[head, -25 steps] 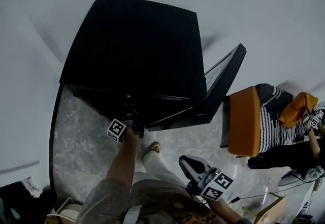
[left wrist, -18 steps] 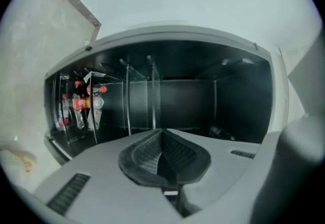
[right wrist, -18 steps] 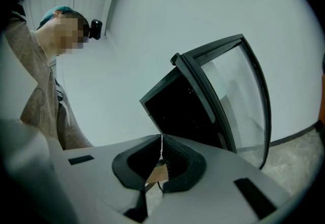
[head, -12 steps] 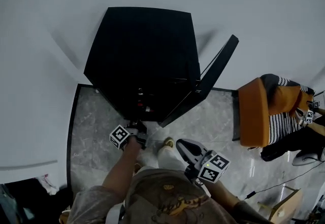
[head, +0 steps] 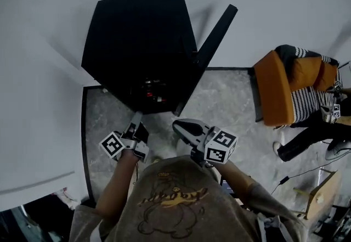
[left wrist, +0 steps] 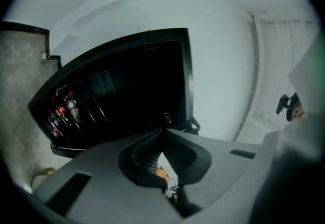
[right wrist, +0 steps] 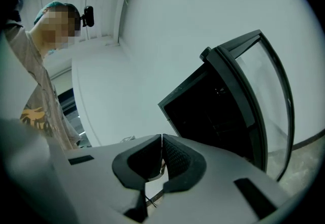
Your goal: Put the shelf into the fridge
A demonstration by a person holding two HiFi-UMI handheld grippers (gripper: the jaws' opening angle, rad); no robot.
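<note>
The black fridge (head: 140, 43) stands against the white wall with its glass door (head: 213, 35) swung open to the right. Red bottles or cans (head: 151, 88) show low inside it. No loose shelf is visible in any view. My left gripper (head: 135, 117) hangs just in front of the fridge's lower edge, shut and empty. My right gripper (head: 176, 125) is beside it over the floor, also shut on nothing. In the left gripper view the closed jaws point at the fridge (left wrist: 127, 81) and the bottles (left wrist: 63, 108). The right gripper view shows the open fridge (right wrist: 213, 111) and its door (right wrist: 271, 91).
An orange chair (head: 274, 95) with a striped cloth (head: 304, 106) stands at the right. Beyond it are another person's legs (head: 304, 142), and a cardboard box (head: 318, 202) sits lower right. The grey marble floor (head: 230, 103) lies between the fridge and the chair.
My left gripper has come back from the fridge's front edge toward my body. The right gripper has risen beside it. The view has pulled away from the fridge.
</note>
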